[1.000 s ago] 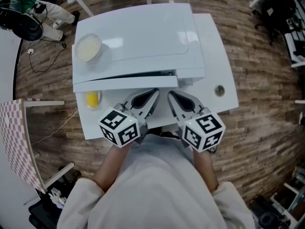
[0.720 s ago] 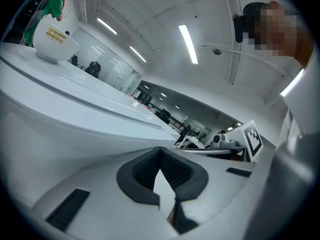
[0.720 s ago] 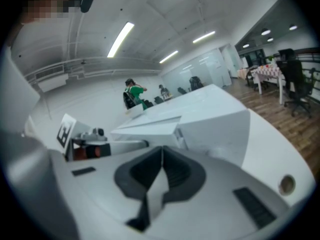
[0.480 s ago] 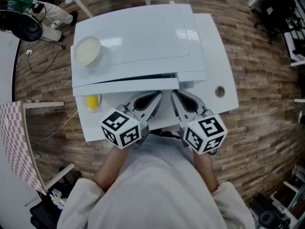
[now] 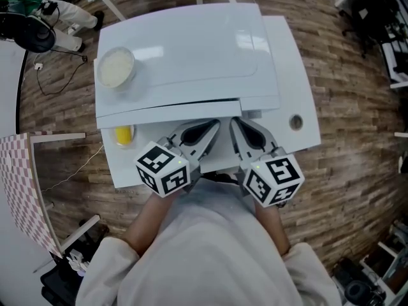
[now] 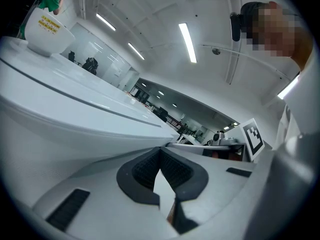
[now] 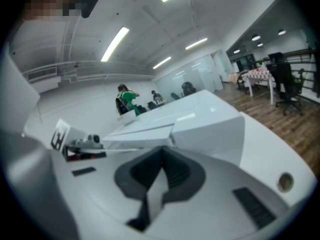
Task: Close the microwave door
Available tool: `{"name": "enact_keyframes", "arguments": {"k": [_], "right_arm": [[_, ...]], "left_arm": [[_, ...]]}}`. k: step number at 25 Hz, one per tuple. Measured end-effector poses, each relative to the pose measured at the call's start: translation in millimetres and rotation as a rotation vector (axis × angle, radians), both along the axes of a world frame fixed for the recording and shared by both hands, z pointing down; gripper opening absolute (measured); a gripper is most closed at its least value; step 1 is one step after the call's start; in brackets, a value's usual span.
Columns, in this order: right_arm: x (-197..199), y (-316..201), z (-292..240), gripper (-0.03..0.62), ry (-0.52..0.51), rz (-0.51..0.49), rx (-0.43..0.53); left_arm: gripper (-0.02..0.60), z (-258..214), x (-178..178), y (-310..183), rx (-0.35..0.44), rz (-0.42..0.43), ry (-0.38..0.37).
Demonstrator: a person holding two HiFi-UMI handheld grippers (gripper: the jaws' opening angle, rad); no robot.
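Observation:
A white microwave (image 5: 185, 50) stands on a white table (image 5: 299, 94), seen from above. Its door (image 5: 166, 112) lies almost flush against the front, with only a thin dark slit along the top edge. My left gripper (image 5: 214, 125) and right gripper (image 5: 234, 123) sit side by side just in front of the door, tips at or close to its face; contact cannot be told. Both are shut with nothing between the jaws. In the left gripper view the microwave (image 6: 75, 114) fills the left behind the gripper (image 6: 160, 151). The right gripper view shows the gripper (image 7: 161, 151) before the microwave (image 7: 205, 116).
A pale bowl (image 5: 115, 67) rests on the microwave's top at the left; it also shows as a bowl (image 6: 47, 29) in the left gripper view. A yellow object (image 5: 123, 134) lies on the table under the door's left end. The table has a round hole (image 5: 296, 122) at the right. Wooden floor surrounds it.
The door has swung nearer to the microwave's front and the dark gap has narrowed. Both grippers have moved slightly forward with it.

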State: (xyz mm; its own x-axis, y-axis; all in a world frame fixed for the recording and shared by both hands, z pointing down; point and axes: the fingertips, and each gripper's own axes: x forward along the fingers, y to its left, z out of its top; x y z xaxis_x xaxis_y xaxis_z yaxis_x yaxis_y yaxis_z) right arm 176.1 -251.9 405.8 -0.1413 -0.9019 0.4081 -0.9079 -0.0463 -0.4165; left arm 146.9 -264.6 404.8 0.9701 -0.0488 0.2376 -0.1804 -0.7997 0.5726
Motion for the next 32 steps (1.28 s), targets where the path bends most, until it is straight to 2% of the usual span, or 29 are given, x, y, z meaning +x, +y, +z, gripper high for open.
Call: {"name": "enact_keyframes", "arguments": {"k": [9, 14, 20, 32], "right_arm": [[9, -11, 0, 0.023, -0.034, 0.054, 0.015], [8, -11, 2, 0.023, -0.038, 0.019, 0.029], [-2, 2, 0, 0.023, -0.026, -0.046, 0.025], [-38, 60, -20, 0.023, -0.025, -0.113, 0.085]], "left_arm": [[0.013, 1, 4, -13, -0.026, -0.052, 0.011], [0.013, 4, -4, -13, -0.032, -0.085, 0.004], [0.013, -2, -15, -3, -0.092, -0.126, 0.053], [0.014, -14, -59, 49, -0.051, -0.155, 0.040]]}}
